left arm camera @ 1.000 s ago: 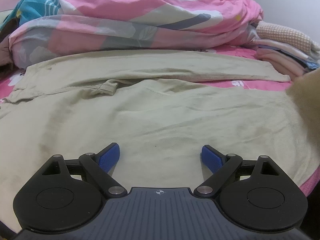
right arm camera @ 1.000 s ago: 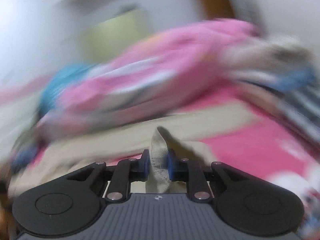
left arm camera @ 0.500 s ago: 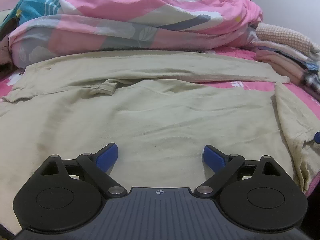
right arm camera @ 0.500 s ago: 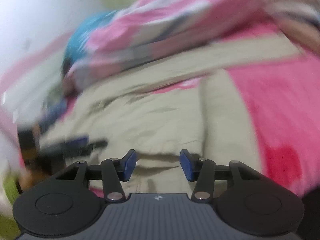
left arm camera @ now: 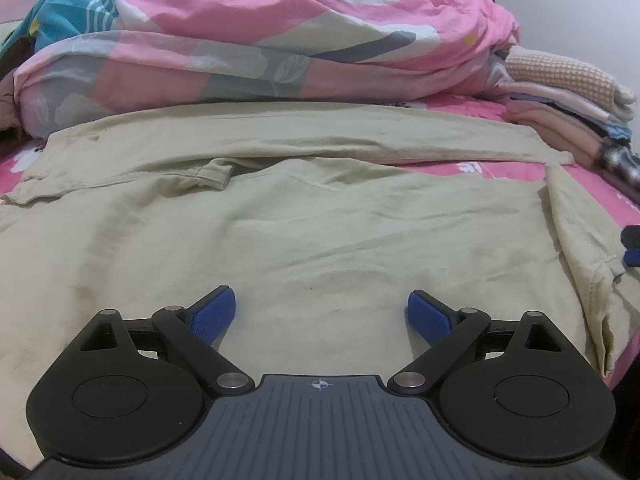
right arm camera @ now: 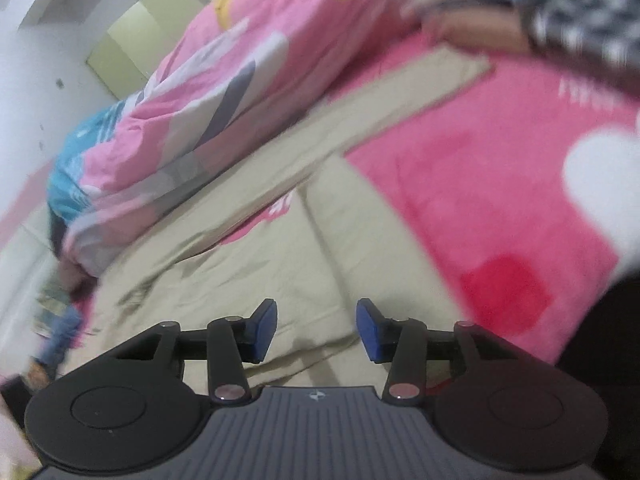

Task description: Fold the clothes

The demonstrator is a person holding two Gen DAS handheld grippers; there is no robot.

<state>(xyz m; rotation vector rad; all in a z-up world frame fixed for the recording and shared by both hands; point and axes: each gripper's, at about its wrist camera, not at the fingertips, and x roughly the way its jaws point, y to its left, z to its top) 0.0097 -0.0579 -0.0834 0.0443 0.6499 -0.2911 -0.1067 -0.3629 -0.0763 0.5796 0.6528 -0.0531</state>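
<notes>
A beige garment [left arm camera: 320, 220] lies spread flat on the bed, its right edge folded inward as a narrow flap [left arm camera: 576, 240]. My left gripper [left arm camera: 320, 314] hovers low over the garment's near part, open, with nothing between its blue pads. My right gripper [right arm camera: 316, 330] is tilted over the garment's [right arm camera: 280, 264] right side. Its jaws stand apart and are closing, the cloth lying under them and not pinched. In the left wrist view, its blue fingertips [left arm camera: 632, 246] peek in at the right edge beside the flap.
A bunched pink patterned quilt [left arm camera: 260, 40] fills the back of the bed. A stack of folded clothes [left arm camera: 568, 96] sits at the back right. Pink bedsheet [right arm camera: 480, 184] shows to the right of the garment, and the bed's edge drops off at the near right.
My right gripper let go of the beige cloth edge it was pinching and opened. That edge now lies folded over on the garment's right side. The right view rolled; the left gripper stayed put.
</notes>
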